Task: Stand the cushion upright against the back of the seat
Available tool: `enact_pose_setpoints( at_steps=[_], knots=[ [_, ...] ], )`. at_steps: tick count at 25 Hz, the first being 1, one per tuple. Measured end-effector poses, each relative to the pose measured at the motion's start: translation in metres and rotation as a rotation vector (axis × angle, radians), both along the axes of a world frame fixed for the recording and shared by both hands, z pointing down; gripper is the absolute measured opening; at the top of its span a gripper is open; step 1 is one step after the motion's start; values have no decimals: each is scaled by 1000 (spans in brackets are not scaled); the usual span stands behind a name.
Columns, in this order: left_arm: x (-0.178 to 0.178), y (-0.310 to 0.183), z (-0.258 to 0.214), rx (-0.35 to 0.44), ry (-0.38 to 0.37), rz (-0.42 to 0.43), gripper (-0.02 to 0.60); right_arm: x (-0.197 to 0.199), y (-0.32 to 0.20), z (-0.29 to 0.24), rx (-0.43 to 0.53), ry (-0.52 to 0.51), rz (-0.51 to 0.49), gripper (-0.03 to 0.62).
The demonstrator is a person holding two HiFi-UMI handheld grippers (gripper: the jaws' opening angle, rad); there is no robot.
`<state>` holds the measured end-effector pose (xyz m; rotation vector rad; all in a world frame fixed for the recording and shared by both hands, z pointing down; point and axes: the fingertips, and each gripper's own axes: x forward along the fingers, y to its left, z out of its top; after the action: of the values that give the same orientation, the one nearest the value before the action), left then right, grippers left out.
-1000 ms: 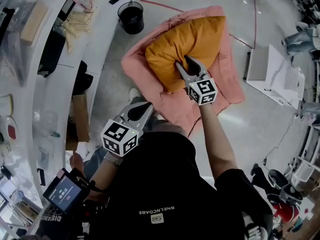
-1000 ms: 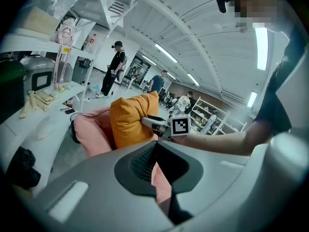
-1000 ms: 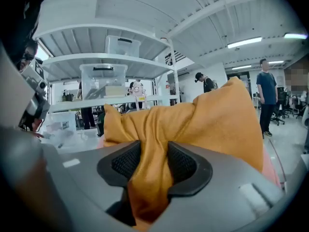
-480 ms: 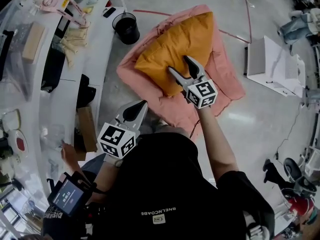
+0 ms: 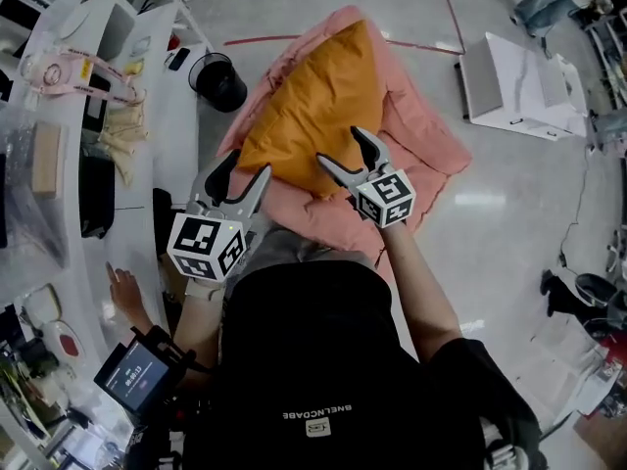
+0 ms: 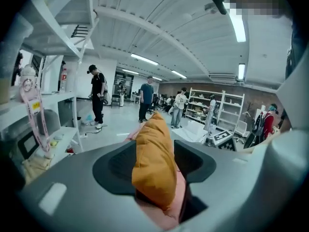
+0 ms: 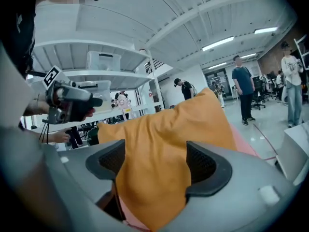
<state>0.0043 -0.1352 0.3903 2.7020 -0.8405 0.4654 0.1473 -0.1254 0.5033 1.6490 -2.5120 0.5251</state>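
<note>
Both grippers are at the near end of the cushion (image 5: 309, 106) now. It lies on the pink seat (image 5: 426, 150), its long axis running away from the person towards the far corner.

Left gripper (image 5: 240, 167): jaws wide apart. Its own view shows the cushion's narrow edge standing in the gap with room on either side, so there's no grip there.

Right gripper (image 5: 341, 150): jaws apart too, straddling the near edge. Orange fabric fills the whole gap here and seems to brush both pads, though I can't say for sure that they press on it.

So the cushion sits dead ahead of both tools, with the left at the near-left corner and the right further along the near edge. The right is deeper onto the fabric.

To stand it up, that near end most likely has to rise and swing over the far end, along the long axis. Which pink fold is the seat's back isn't clear from above.
</note>
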Motion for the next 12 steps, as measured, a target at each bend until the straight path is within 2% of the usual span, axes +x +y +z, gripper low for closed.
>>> enact_pose_setpoints(
  at_steps=[3,6,12],
  knots=[
    [21,-23,10,-7,-65,77,283,12,11,22,-57,9,45,402],
    [46,-37,30,-37,-162,160,324,23,16,48,-133,26,73,414],
    [76,-35,77,-70,-351,259,347,27,26,84,-245,150,-1,431]
  ],
)
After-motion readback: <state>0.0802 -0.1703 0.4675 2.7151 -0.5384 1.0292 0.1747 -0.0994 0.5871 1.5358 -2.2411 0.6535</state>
